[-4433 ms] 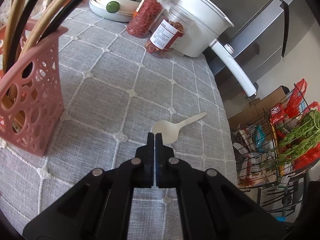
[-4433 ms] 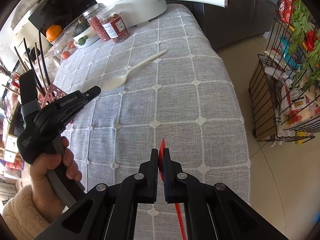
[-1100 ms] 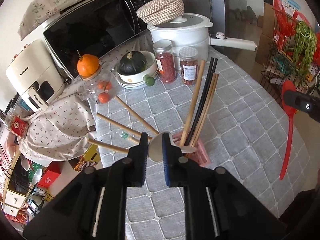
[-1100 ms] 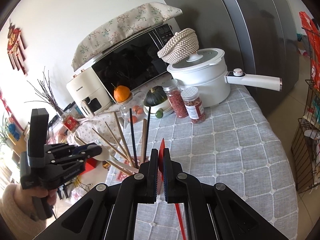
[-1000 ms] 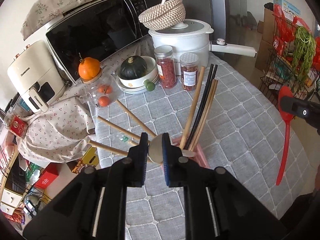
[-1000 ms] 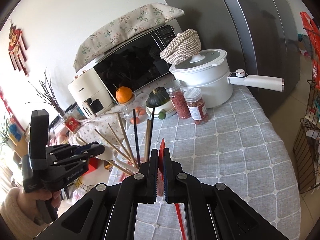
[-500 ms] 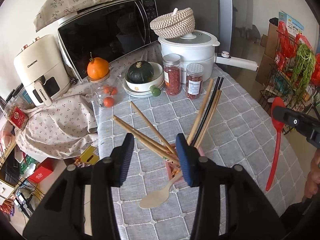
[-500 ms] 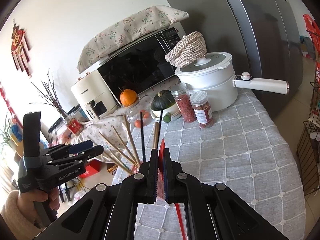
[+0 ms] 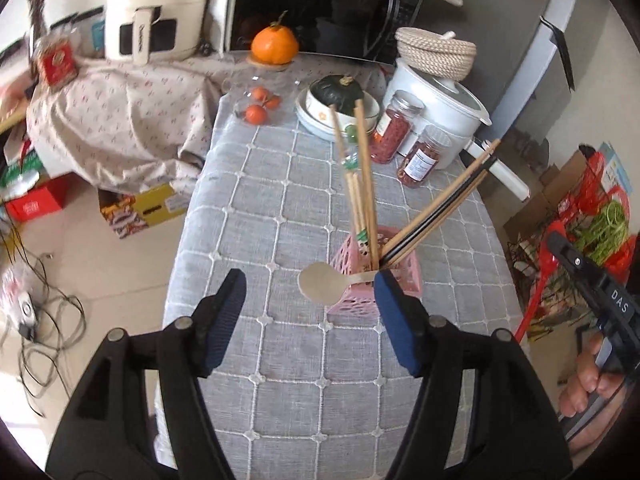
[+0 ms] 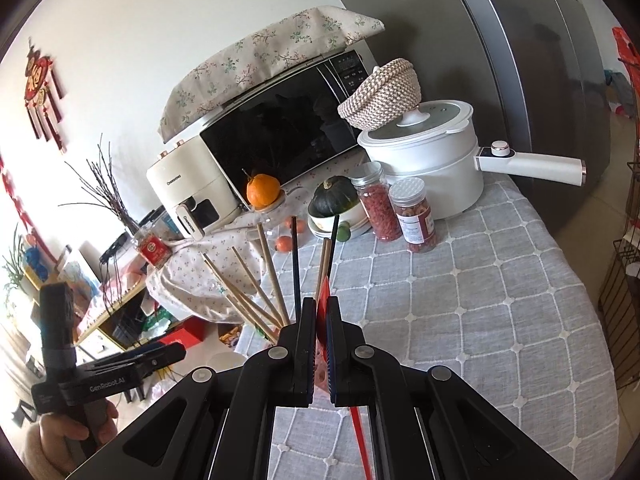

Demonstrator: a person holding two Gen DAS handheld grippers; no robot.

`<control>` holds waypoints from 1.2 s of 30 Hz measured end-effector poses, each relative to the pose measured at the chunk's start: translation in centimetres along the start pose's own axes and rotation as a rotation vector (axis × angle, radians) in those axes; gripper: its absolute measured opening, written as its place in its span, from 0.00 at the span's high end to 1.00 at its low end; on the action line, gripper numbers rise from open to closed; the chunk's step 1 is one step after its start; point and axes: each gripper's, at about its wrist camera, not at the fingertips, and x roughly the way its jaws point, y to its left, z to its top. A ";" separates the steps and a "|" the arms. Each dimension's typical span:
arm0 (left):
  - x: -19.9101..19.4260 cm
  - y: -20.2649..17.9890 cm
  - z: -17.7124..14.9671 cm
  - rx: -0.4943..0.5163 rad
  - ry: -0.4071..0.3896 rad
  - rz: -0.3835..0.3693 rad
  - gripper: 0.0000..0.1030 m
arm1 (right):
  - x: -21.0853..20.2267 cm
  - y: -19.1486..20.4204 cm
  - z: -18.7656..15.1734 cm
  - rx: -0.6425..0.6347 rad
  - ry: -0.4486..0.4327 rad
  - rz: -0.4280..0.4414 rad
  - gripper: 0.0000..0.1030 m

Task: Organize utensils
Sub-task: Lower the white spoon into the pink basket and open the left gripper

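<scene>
We start with the pale spoon (image 9: 320,280). It sits in the pink basket (image 9: 396,280) in the middle of the left wrist view, handle end down inside and its round bowl sticking out over the basket's left edge. We think it leans that way because it was just let go. The left gripper (image 9: 308,292) has just been opening its fingers, and now they are spread wide on both sides of the spoon, not touching it.

Wooden chopsticks (image 9: 362,176) and dark chopsticks (image 9: 440,208) stand in the same basket and fan out toward the top and the right of the frame. They take up a lot of room, so anything new has to slip in between them.

The red spoon (image 10: 322,312) is next, we think. The right gripper (image 10: 318,344) has its fingers pressed together on it, pinching it so the long handle hangs below. In the left wrist view it shows at the right edge, red and upright (image 9: 540,276), well apart from the basket.

Around the basket, on the grey checked worktop (image 9: 280,380), two jars (image 9: 404,140) of red bits, a white pot (image 10: 432,176) and a bowl holding a green squash (image 9: 340,92) stand toward the top of the frame. They are far enough away. The chopstick tips are what we would bump first.
</scene>
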 end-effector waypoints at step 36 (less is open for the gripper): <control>-1.6 -6.1 0.4 0.364 -0.261 0.200 0.96 | 0.2 -0.7 -0.3 -0.005 0.024 -0.018 0.96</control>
